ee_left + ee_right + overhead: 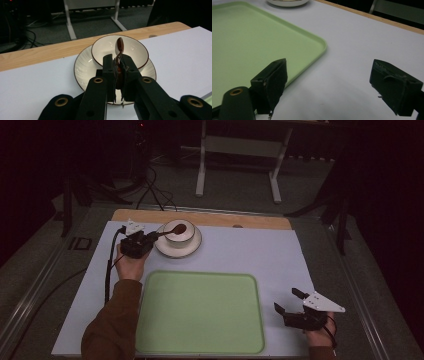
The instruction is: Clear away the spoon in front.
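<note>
A white bowl [180, 236] [132, 48] with a dark rim sits on a white saucer [194, 247] [83, 68] at the back left of the white mat. My left gripper [152, 236] [119, 66] is shut on the handle of a brown wooden spoon [176, 228] [120, 45], whose head is over the bowl. A green tray [200, 312] [249, 37] lies empty at the front centre. My right gripper [289, 300] [328, 77] hovers open over the mat, to the right of the tray, with nothing between its fingers.
The white mat [260, 255] covers a wooden tabletop [215, 218] whose far edge shows behind the bowl. Beyond the table stands a white metal frame [240, 150] on the dark floor, with cables [155, 190] at the left.
</note>
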A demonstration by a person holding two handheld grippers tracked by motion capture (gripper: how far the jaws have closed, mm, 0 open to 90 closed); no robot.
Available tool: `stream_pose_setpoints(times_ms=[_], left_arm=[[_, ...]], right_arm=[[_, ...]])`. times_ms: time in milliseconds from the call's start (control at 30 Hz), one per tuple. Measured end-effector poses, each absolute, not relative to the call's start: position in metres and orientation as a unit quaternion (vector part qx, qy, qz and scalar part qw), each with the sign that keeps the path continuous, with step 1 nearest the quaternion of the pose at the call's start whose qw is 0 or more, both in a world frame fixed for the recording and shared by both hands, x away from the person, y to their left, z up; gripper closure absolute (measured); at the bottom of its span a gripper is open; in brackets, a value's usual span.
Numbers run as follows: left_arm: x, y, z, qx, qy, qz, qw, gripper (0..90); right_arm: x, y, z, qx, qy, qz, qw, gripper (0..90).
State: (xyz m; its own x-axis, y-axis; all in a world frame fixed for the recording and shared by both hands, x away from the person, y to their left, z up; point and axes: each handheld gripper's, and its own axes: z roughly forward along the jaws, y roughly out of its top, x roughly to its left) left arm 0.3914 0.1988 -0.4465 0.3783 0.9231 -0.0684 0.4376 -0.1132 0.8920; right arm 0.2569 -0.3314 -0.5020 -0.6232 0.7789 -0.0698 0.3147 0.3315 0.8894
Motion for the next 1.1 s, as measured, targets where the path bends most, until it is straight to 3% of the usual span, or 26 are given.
stream_pose_setpoints(times_ms=[1100], left_arm=[[0.334,0.22,-0.406,0.664,0.484,0.312,0.477,84.2]], right_arm=[[0.256,-0.331,-0.501,0.353,0.774,0.459,0.257,14.3]])
